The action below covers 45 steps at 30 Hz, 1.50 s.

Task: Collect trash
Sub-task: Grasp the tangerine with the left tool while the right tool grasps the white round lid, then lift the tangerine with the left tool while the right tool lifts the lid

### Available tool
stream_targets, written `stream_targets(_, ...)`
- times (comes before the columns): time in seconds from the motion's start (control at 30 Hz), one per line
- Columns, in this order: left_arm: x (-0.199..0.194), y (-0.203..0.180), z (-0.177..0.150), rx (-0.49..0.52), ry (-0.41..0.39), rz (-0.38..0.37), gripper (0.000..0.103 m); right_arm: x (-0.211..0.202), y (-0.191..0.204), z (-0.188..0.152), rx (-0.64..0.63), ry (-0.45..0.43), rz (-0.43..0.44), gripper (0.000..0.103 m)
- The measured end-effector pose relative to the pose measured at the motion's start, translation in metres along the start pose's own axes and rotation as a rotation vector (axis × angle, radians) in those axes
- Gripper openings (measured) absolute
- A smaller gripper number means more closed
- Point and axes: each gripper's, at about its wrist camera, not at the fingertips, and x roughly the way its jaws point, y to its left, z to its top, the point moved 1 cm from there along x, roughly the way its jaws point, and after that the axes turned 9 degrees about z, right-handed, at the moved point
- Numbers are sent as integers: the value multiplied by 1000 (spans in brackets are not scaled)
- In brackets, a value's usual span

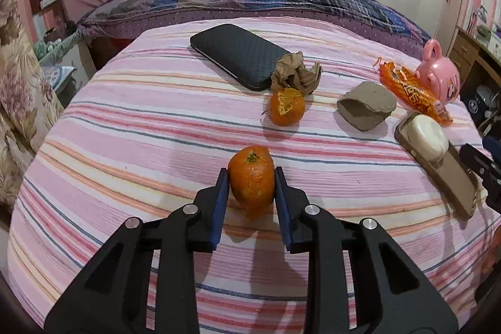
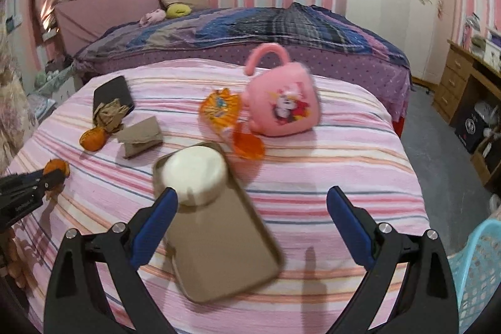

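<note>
The left gripper (image 1: 251, 177) tilts down toward the pink striped bedspread (image 1: 125, 121), its blue-padded jaws pinching an orange peel piece with a green stem nub (image 1: 251, 177) from both sides; the peel's lower tip hangs just above the cloth. Ahead lie a second torn orange peel (image 1: 287, 106), touching a crumpled brown paper wad (image 1: 296, 71) that leans on a black textured flat case (image 1: 235, 53). Bare bedspread stretches to the left edge of the bed — open room there.

To the right sit a flattened grey cardboard piece (image 1: 364, 105), an orange crinkled snack wrapper (image 2: 220, 107) and a pink plastic cartoon cup (image 2: 281, 100). The right gripper (image 2: 252, 199) points down with jaws spread wide — nothing between the pads; its left pad is just beside a tan phone with a white round puck (image 2: 216, 224). A light-blue plastic lattice basket (image 2: 476, 271) stands past the bed's right edge.
</note>
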Motion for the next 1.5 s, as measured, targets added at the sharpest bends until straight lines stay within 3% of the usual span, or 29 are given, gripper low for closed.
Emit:
stream_targets(0.1, 0, -1, 3, 14, -13, 10, 27, 11, 13, 4, -30, 31, 19, 87)
stream_targets(0.2, 2, 4, 7, 8, -16, 16, 27, 21, 22, 8, -55, 73, 28, 66)
stream_targets(0.37, 11, 16, 9, -28, 11, 15, 27, 33, 28, 13, -47, 94, 86, 53)
stream_targets(0.77, 19, 21, 6, -56, 45, 1, 32, 46, 29, 13, -13, 123, 113, 57)
stream_targets(0.87, 17, 22, 4, -63, 50, -5, 42, 42, 28, 13, -4, 90, 130, 57)
stream_targets(0.93, 16, 23, 3, -58, 51, 5, 56, 41, 27, 12, 3, 67, 134, 56)
stream_targets(1.1, 15, 23, 0, -49, 48, 14, 60, 37, 26, 12, -12, 53, 133, 56)
stream_targets(1.13, 15, 23, -1, -46, 49, 10, 60, 34, 25, 11, -17, 49, 132, 56)
stream_targets(1.27, 16, 20, 0, -34, 46, 1, 42, 25, 21, 13, -26, 32, 130, 56)
stream_targets(1.33, 17, 20, 2, -39, 44, -14, 29, 20, 18, 13, -23, 20, 134, 56)
stream_targets(1.5, 14, 18, 1, -40, 34, -30, 20, 7, 12, 10, -40, 2, 129, 55)
